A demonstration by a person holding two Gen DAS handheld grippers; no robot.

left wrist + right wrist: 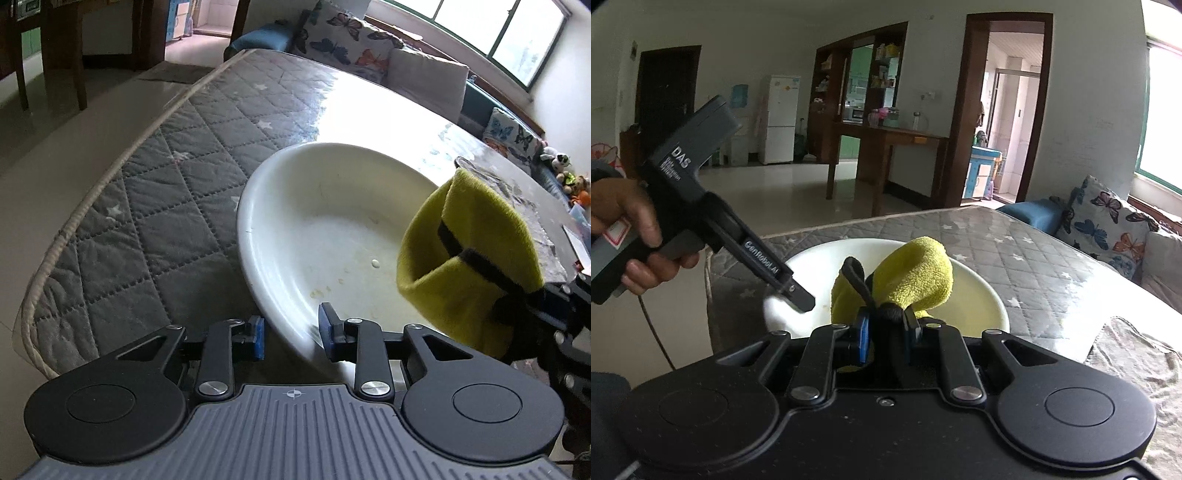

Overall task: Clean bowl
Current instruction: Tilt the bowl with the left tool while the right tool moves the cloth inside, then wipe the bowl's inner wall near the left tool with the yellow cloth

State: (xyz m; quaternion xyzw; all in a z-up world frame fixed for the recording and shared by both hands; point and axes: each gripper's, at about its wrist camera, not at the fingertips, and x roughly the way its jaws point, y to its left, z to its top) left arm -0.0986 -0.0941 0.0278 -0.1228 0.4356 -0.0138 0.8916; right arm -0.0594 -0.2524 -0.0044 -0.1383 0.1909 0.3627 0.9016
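Note:
A wide white bowl sits on the quilted grey table, with small food specks on its floor. My left gripper has its blue pads on either side of the bowl's near rim and is shut on it. In the right wrist view the left gripper comes in from the left onto the bowl. My right gripper is shut on a folded yellow cloth with a black strap. The cloth hangs over the bowl's right side, just above the inside.
A person's hand holds the left gripper's handle. Butterfly cushions and a sofa line the table's far side, with plush toys at the right. Crumpled clear plastic lies on the table to the right of the bowl.

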